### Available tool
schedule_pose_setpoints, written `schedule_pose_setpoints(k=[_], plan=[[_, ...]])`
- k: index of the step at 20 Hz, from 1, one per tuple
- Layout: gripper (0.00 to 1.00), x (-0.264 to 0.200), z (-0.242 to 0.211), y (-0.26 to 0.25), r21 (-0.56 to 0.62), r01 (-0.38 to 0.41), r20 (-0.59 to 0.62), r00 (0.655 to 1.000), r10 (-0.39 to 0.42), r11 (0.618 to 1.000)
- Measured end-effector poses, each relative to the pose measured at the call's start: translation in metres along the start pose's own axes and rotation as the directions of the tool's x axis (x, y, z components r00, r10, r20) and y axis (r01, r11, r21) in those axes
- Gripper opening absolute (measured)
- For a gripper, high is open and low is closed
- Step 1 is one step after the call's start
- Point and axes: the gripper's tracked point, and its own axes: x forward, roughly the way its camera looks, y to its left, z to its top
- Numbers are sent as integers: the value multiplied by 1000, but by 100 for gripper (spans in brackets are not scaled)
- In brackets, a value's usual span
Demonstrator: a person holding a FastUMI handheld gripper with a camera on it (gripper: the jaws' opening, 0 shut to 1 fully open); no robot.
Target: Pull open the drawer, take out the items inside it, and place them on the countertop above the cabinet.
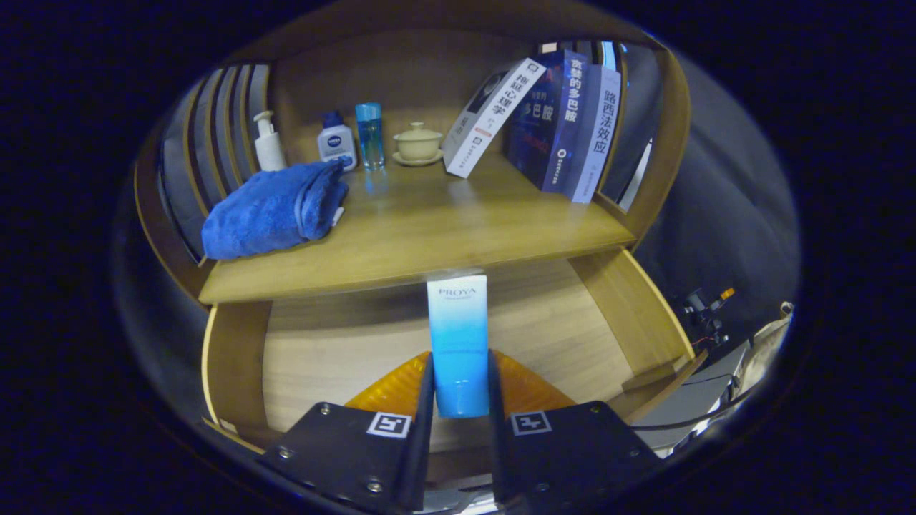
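While the tube [458, 343] stands clamped between the two jaws, its cap end down by them and its flat end up against the front edge of the surface [429, 236], the main risk I see is that edge itself. The gripper [460, 386] holds the tube low, over the open drawer [343, 343], so lifting it forward too soon could knock the tube's top on the front edge and twist it in the grip. A soft, smooth tube may also slide down between the fingers [401, 390] if the squeeze slackens, and would then drop back onto the drawer floor.

Going by size: the wooden cabinet has slatted sides and a back panel, and its top surface is crowded along the rear. A folded blue towel [275, 207] takes up the left side, reaching close to the left edge. Several books [565, 121] lean together at the back right corner, with one white book [490, 118] tilted against them. Along the back edge stand a white pump bottle [268, 143], a small white bottle [336, 143] with a blue cap, a clear blue bottle [370, 134], and a lidded cup on a saucer [418, 143]. The free patch is the middle and front right of the surface, so setting down there looks safest; drifting left could snag the towel. Right of the cabinet hangs dark cloth, with some cables and gear [705, 307] low beside it.
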Motion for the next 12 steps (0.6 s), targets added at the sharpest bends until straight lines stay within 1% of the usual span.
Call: schedule_pose_setpoints(k=[2,5,8,12], plan=[[36,-15,7,-3,-6,10,41,999,-10,1000],[36,-37,33,-3,30,-10,140,990,6,1000],[36,-56,53,-12,29,23,182,983,-28,999],[36,-51,85,-7,34,0,222,975,-8,999]])
